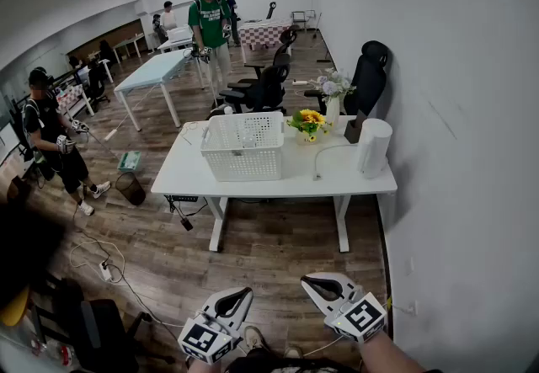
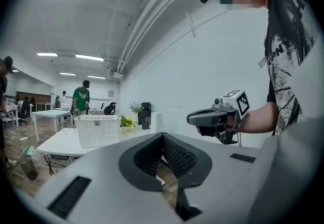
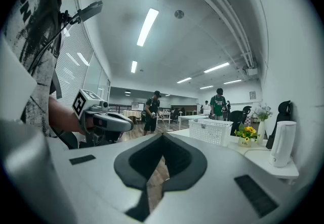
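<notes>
Both grippers hang low in front of the person's body, above the wood floor and well short of the white table [image 1: 278,182]. My left gripper [image 1: 239,295] [image 2: 163,137] is shut, its dark pads meeting at the tips with nothing between them. The right gripper [image 1: 313,284] [image 3: 162,136] is likewise shut and holds nothing. Each shows in the other's view: the right gripper [image 2: 215,117] in a hand, the left gripper [image 3: 106,121] beside a forearm. On the table stand a white mesh basket [image 1: 244,146] [image 2: 97,130] [image 3: 210,131], a small pot of yellow flowers [image 1: 308,121] and a white cylinder [image 1: 373,147].
A white wall runs along the right. Black office chairs [image 1: 265,89] stand behind the table. A mesh bin [image 1: 130,188] and loose cables [image 1: 101,266] lie on the floor at left. A person in green [image 1: 209,22] and one in black [image 1: 50,140] stand farther off.
</notes>
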Tool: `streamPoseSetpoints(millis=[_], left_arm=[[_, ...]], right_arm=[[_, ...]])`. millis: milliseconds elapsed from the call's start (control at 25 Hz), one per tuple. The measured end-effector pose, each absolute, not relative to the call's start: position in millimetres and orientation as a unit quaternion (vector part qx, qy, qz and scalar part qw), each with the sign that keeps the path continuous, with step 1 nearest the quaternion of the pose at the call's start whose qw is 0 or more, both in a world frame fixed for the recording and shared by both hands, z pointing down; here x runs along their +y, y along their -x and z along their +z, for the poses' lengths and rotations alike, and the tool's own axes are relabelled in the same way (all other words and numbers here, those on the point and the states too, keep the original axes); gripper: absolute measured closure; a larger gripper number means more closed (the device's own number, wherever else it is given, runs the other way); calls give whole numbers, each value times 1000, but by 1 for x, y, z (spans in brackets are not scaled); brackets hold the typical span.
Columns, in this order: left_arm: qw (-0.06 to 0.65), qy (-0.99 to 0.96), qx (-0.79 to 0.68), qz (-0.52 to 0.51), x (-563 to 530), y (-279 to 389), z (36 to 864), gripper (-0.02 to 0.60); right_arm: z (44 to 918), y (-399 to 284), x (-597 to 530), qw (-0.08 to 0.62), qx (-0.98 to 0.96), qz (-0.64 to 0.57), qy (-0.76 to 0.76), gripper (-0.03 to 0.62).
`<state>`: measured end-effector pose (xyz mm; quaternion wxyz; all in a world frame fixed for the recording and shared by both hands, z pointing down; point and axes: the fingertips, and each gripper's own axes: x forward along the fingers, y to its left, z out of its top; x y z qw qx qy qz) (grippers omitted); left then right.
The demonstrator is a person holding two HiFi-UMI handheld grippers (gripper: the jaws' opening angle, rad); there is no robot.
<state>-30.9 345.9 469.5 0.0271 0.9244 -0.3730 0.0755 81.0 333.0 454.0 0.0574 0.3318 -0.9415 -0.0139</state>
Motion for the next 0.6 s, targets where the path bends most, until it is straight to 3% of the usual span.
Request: streamPoseSetpoints(millis=[600], left_arm=[[30, -923, -377, 70, 340, 31, 469, 571]], right_arm=[[458, -70, 333, 47, -952, 17, -301, 571]])
